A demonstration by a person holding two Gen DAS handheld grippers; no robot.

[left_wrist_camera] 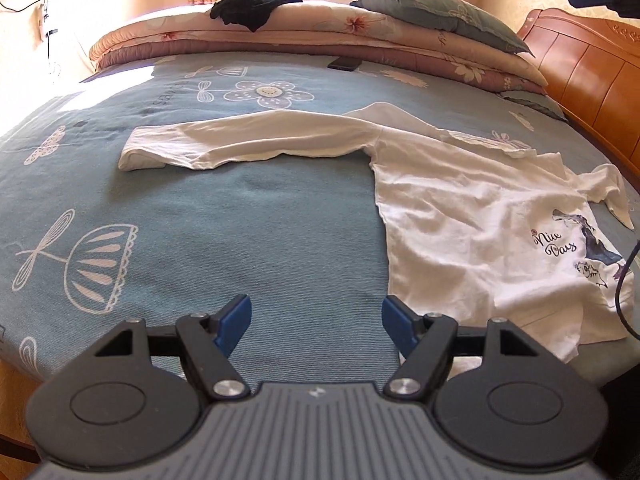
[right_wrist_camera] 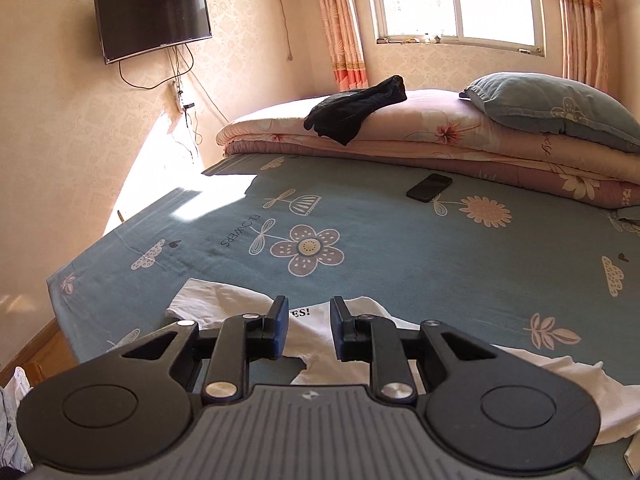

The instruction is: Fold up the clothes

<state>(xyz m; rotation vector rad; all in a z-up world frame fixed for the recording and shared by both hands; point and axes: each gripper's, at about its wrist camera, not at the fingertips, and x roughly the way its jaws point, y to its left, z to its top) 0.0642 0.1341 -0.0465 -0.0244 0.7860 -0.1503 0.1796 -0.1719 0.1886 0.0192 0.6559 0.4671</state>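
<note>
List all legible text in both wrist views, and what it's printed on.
"Nice Day": script print on the white shirt, beside its bird graphic.
"FLOWERS": on the blue bedsheet, next to the big flower; blurred in the left wrist view.
"ES!": end of a cut-off word on the white garment behind the right fingers.

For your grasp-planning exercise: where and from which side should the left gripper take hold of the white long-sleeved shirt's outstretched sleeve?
Grip the cuff end of the white shirt. The sleeve lies flat and straight, pointing left, its end free on the bedspread. Come from above with the left gripper, its jaws already open.
</note>
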